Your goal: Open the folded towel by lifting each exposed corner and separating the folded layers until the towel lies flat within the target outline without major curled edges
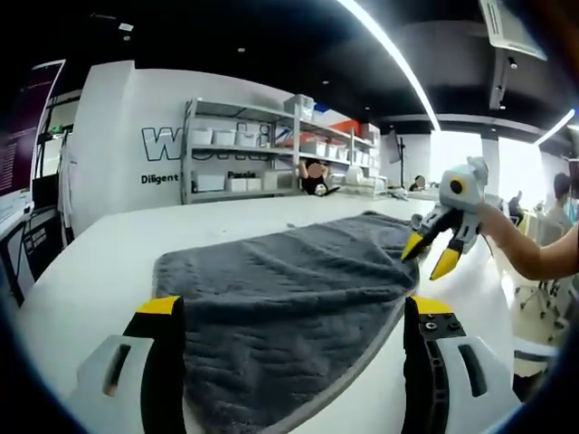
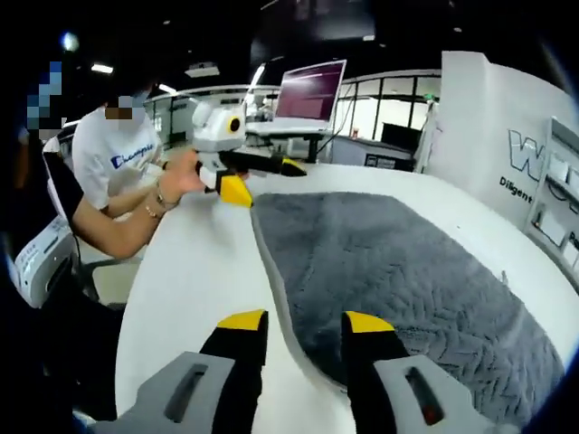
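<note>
A grey towel [image 1: 289,271] with a paler hem lies spread on the white table [image 1: 109,244]. My left gripper [image 1: 294,307] is open wide, its yellow-tipped jaws standing either side of the towel's near part. My right gripper [image 1: 429,255], held by a hand, is open at the towel's right edge. In the right gripper view, the towel [image 2: 398,271] stretches away to the right. My right gripper [image 2: 304,322] straddles the hem, jaws apart. My left gripper [image 2: 263,179] is open at the towel's far corner.
Shelves with white bins [image 1: 271,145] stand beyond the table's far edge. A person in a white T-shirt [image 2: 113,154] sits at the table's side [image 2: 199,262]. A lit screen [image 2: 312,90] stands on a desk behind.
</note>
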{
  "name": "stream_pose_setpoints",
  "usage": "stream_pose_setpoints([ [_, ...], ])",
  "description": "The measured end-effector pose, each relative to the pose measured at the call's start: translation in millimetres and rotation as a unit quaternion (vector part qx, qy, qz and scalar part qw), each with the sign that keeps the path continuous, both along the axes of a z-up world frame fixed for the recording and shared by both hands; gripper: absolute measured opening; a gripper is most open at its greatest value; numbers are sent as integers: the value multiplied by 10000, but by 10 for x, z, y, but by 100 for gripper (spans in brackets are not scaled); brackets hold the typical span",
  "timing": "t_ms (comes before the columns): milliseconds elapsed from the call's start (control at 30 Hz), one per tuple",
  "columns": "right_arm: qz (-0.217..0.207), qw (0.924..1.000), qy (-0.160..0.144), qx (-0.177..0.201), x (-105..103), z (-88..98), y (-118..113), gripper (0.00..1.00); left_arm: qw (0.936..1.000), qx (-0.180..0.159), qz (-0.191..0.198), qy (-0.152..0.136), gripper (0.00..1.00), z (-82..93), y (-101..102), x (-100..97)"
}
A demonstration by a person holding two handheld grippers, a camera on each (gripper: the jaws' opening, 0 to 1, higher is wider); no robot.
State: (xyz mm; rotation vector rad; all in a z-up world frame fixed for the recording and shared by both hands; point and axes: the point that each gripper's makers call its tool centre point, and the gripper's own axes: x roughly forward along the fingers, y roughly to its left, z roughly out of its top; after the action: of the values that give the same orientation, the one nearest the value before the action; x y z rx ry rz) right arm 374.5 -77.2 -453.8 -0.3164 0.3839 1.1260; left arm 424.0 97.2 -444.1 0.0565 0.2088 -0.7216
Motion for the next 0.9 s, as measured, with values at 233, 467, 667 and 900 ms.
stream_pose_setpoints([
  [233, -740, 9971, 42, -141, -115, 71, -503, 87, 9994, -58, 341, 47, 99, 46, 81, 104],
  [467, -1307, 9914, 66, -58, -138, 70, -975, 99, 9996, -176, 188, 90, 99, 134, -9, -44],
  [667, -1561, 9877, 3, 57, -190, 114, -1264, 99, 9999, -20, 154, 70, 99, 160, -26, -244],
  [900, -1972, 9803, -55, -18, -241, 152, -1642, 99, 9997, 75, 198, 131, 99, 118, 62, -390],
])
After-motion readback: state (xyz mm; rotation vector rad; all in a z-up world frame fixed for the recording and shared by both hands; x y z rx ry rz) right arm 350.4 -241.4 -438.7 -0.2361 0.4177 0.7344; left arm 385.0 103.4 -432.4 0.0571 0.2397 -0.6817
